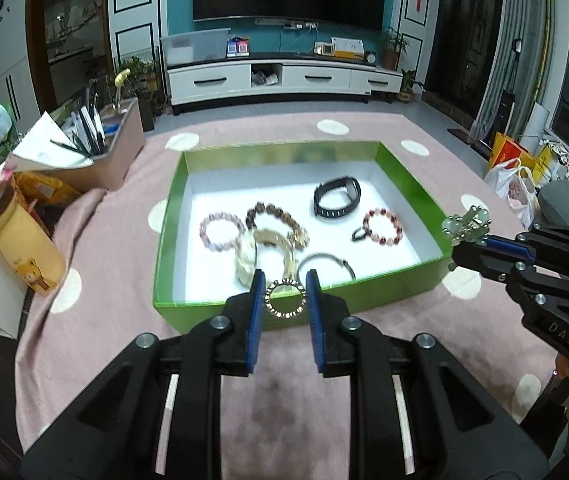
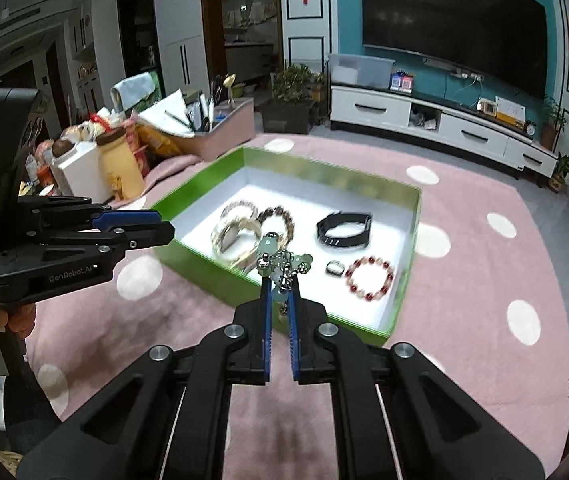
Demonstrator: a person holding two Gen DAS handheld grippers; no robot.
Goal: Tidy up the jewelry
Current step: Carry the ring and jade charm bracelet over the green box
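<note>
In the left wrist view the left gripper [image 1: 284,282] fills the lower centre of the frame, its blue pads pressed on either side of a small gold ring bracelet [image 1: 284,298] set with dark and pale stones, so the jaws stand narrow and hold it; just above it, in the middle of the frame, lies the green box [image 1: 220,310] with a white floor on a pink dotted cloth [image 1: 104,248]; inside the box are a black watch band [image 1: 336,197] at upper right, a red bead bracelet [image 1: 382,226] below it, a pale purple bead bracelet [image 1: 220,230] at left, a brown bead bracelet [image 1: 272,216] beside that, a blurred gold bangle [image 1: 264,256] and a thin silver bangle [image 1: 324,266] near the front wall; at the right edge the right gripper [image 1: 460,246] comes in, nearly closed on a green bead and silver chain piece [image 1: 466,224]; a yellow bottle [image 1: 20,244] stands at the left edge

In the right wrist view the right gripper [image 2: 278,280] sits at lower centre, jaws close together and clamped on the green bead and silver chain piece [image 2: 282,260], which sticks up above the pads in front of the green box [image 2: 200,260]; the black watch band [image 2: 344,229] and the red bead bracelet [image 2: 370,278] lie in the right half of the box; the left gripper [image 2: 160,228] shows at the left of the frame, seen side on
</note>
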